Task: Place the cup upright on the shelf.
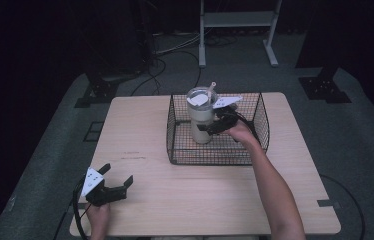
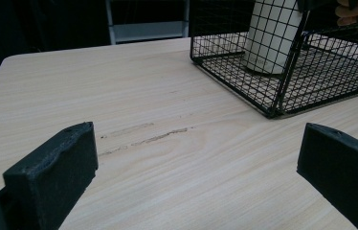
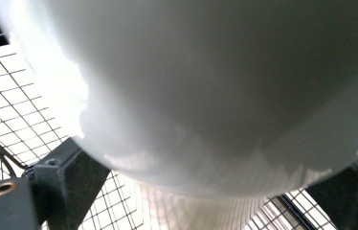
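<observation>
A white tumbler [image 1: 201,117] with a lid and a straw stands upright in the left half of a black wire basket [image 1: 210,161] at the back of the wooden table [image 1: 200,195]. My right gripper [image 1: 214,126] reaches into the basket from the right, its jaws pressed on the tumbler's body. In the right gripper view the tumbler [image 3: 215,86] bulges between the two jaws of that gripper [image 3: 220,187], with the basket's mesh [image 3: 5,110] behind. My left gripper [image 1: 117,176] rests open near the front left corner, and between its jaws [image 2: 196,148] there is bare wood. It faces the basket [image 2: 282,81] and the tumbler [image 2: 270,36].
The basket's walls rise about halfway up the tumbler. Bare tabletop lies between the left gripper and the basket. Beyond the table a white metal frame [image 1: 237,20] stands on grey floor, with cables [image 1: 160,65] and dark stand bases at either side.
</observation>
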`<state>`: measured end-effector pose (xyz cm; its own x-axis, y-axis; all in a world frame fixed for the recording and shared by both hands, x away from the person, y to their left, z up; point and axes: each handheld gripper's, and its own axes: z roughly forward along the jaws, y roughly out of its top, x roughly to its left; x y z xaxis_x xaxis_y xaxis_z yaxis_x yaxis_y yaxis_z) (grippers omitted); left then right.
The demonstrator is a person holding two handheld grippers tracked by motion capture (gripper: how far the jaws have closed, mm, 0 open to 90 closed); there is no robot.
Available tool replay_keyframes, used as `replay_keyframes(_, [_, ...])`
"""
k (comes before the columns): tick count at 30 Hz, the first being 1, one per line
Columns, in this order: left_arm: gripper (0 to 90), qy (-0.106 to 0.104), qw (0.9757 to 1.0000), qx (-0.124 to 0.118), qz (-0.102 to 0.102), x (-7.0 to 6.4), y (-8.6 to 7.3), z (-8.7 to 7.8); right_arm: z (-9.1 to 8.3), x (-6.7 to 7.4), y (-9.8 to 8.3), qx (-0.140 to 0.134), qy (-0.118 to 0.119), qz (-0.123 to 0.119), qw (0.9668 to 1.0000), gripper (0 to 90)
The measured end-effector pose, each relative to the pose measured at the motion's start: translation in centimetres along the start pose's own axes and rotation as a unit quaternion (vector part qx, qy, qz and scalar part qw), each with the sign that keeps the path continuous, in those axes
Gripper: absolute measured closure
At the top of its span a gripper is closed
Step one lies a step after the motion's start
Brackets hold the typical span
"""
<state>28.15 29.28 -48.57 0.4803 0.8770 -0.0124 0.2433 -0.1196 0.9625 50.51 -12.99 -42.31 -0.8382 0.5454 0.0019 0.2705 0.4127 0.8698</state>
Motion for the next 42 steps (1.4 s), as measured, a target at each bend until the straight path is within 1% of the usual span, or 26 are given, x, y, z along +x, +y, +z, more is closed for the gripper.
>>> replay_keyframes(2, [0.0,-0.001,1.0000,-0.001,0.000,0.0,0.0,0.0,-0.2,0.0,0.0,0.004,0.000,-0.004,1.0000,8.6])
replay_keyframes(7, [0.0,-0.002,1.0000,-0.002,0.001,0.0,0.0,-0.1,-0.7,0.1,0.2,0.012,-0.005,-0.004,0.9999,8.7])
replay_keyframes(8, [0.0,-0.002,1.0000,-0.002,0.001,0.0,0.0,-0.1,-0.7,0.1,0.2,0.011,-0.006,-0.010,0.9999,8.7])
replay_keyframes(15, [0.0,-0.002,1.0000,-0.002,0.002,0.0,0.0,-0.1,-1.4,0.2,0.3,0.015,-0.010,-0.003,0.9998,8.7])
replay_keyframes(16, [0.0,-0.002,1.0000,-0.002,0.001,0.0,0.0,-0.1,-1.5,0.2,0.3,0.014,-0.011,-0.007,0.9998,8.7])
replay_keyframes(18, [0.0,-0.002,1.0000,-0.002,0.001,0.0,0.0,-0.1,-1.8,0.2,0.3,0.015,-0.013,-0.006,0.9998,8.8])
replay_keyframes(20, [0.0,-0.002,1.0000,-0.002,0.001,0.0,0.0,-0.1,-2.2,0.2,0.4,0.017,-0.013,0.004,0.9998,8.8])
replay_keyframes(23, [0.0,-0.003,1.0000,-0.002,0.002,0.0,0.0,-0.1,-2.6,0.3,0.4,0.019,-0.012,0.002,0.9997,8.8])
replay_keyframes(29, [0.0,-0.002,1.0000,-0.003,0.002,0.0,0.0,-0.1,-3.6,0.6,1.0,0.016,-0.009,0.012,0.9998,8.8])
replay_keyframes(30, [0.0,-0.002,1.0000,-0.002,0.002,0.0,0.0,-0.1,-3.8,0.7,1.1,0.017,-0.009,0.011,0.9998,8.8])
replay_keyframes(32, [0.0,-0.002,1.0000,-0.002,0.001,0.0,0.0,-0.1,-4.1,0.8,1.2,0.020,-0.015,0.007,0.9997,8.7])
replay_keyframes(35, [0.0,-0.002,1.0000,-0.002,0.002,0.0,0.0,-0.1,-4.8,0.9,1.4,0.022,-0.017,0.013,0.9995,8.8])
replay_keyframes(36, [0.0,-0.002,1.0000,-0.002,0.002,-0.1,0.0,-0.1,-5.0,0.9,1.5,0.021,-0.018,0.009,0.9996,8.8])
replay_keyframes(40, [0.0,-0.001,1.0000,0.000,0.004,-0.1,0.0,-0.1,-5.8,1.2,1.6,0.025,-0.022,0.005,0.9994,8.8])
replay_keyframes(42, [0.0,-0.001,1.0000,-0.001,0.004,-0.1,0.0,-0.1,-6.2,1.2,1.5,0.027,-0.026,-0.003,0.9993,8.8])
